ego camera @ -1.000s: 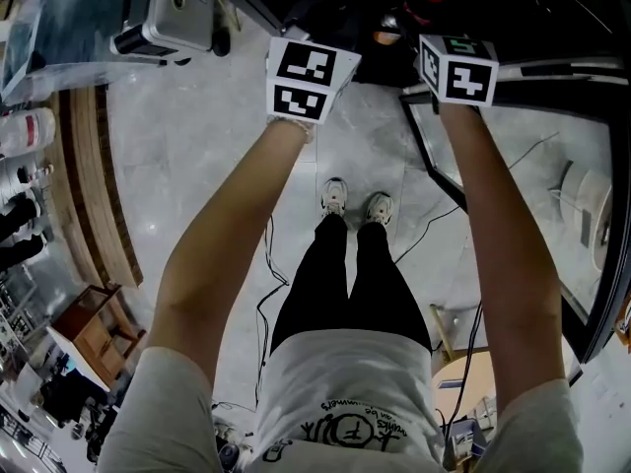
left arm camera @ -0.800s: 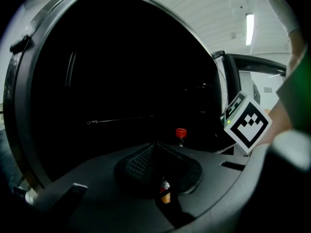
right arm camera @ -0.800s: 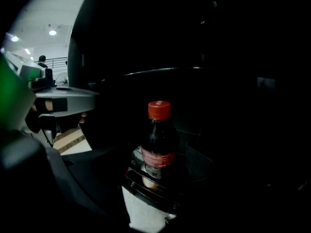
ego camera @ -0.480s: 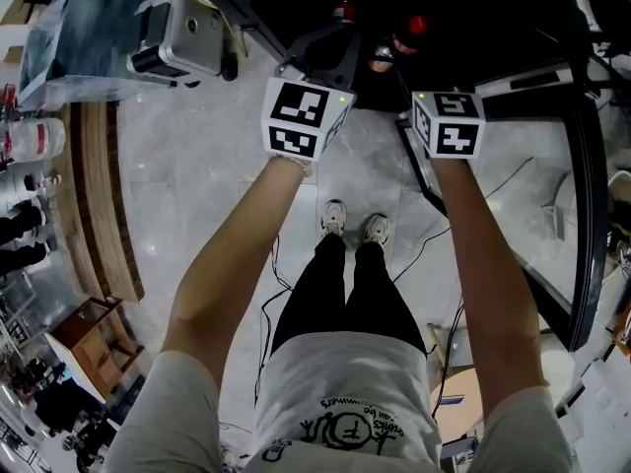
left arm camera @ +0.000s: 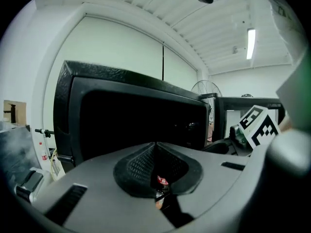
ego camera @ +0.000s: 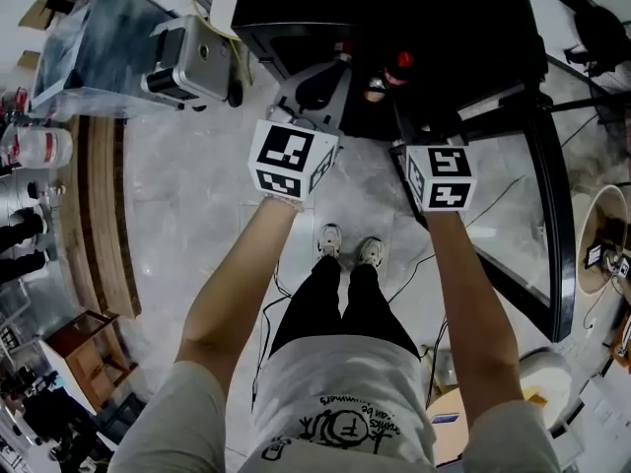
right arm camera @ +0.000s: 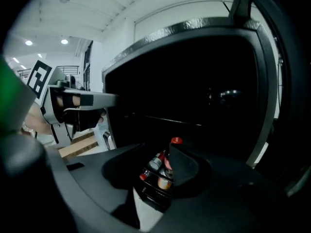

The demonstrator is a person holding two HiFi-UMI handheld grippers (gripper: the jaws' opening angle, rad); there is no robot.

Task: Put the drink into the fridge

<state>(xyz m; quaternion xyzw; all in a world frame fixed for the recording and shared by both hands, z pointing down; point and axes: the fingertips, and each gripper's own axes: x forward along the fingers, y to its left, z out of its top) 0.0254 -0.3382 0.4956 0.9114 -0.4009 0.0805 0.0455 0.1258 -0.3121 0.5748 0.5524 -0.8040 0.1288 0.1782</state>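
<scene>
Left gripper (left arm camera: 155,152), pads pressed together with nothing pinched, and right gripper (right arm camera: 156,173), jaws part-way apart after just closing in, are held out side by side toward a black fridge (ego camera: 325,13). The person holding them stands on a grey stone floor (ego camera: 187,175).

Nothing sits between the right jaws. Through their gap, red-capped bottles (right arm camera: 176,141) show beyond the gripper, standing in a dark rack (right arm camera: 153,192) inside the fridge's unlit opening. The head view places 2 of those caps just past the gripper tips, within the black interior. A sliver under the left pads shows a bottle label, also well beyond the gripper.

The door (ego camera: 552,205), a dark frame round a clear pane, stands swung open on the person's right, beside the right arm. Each gripper carries a white cube (ego camera: 291,161) with black square markers, and each cube shows at the edge of the other gripper's view.

To the person's left, a silver box (ego camera: 192,55) rests against a plastic-wrapped bin (ego camera: 94,52), and a wooden strip (ego camera: 104,215) runs along the floor. Cables (ego camera: 271,294) trail over the stone behind white shoes (ego camera: 332,239). The left gripper view adds a white panelled ceiling, 1 strip light (left arm camera: 250,42) and a fan (left arm camera: 201,87) behind the fridge.
</scene>
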